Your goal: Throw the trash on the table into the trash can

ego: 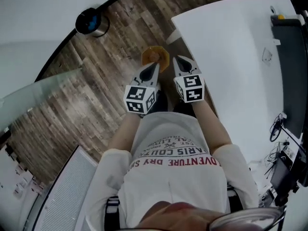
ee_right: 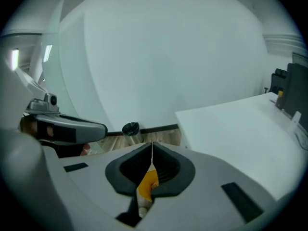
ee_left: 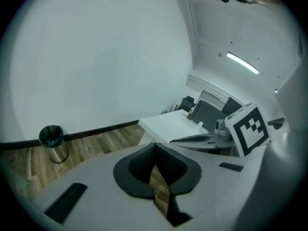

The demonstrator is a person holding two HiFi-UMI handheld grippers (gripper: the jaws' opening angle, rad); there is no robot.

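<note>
My right gripper [ego: 176, 59] [ee_right: 152, 149] is shut on a piece of orange trash [ee_right: 147, 182], pinched between its pads. In the head view the orange trash [ego: 155, 57] shows just left of its tips, above the wood floor. My left gripper [ego: 154, 66] [ee_left: 154, 149] is held close beside it, jaws shut with nothing between them; only floor shows through the gap. The round metal trash can [ego: 89, 21] [ee_left: 53, 142] [ee_right: 131, 129], lined with a dark bag, stands on the floor by the curved white wall, ahead and to the left. The white table [ego: 231, 57] [ee_right: 240, 124] is at the right.
A dark monitor [ego: 291, 57] and cables [ego: 276, 126] sit along the table's far right side. A glass partition [ego: 43, 88] stands at the left and a white slatted panel [ego: 62, 191] at the lower left. Wood floor [ego: 106, 71] runs between me and the can.
</note>
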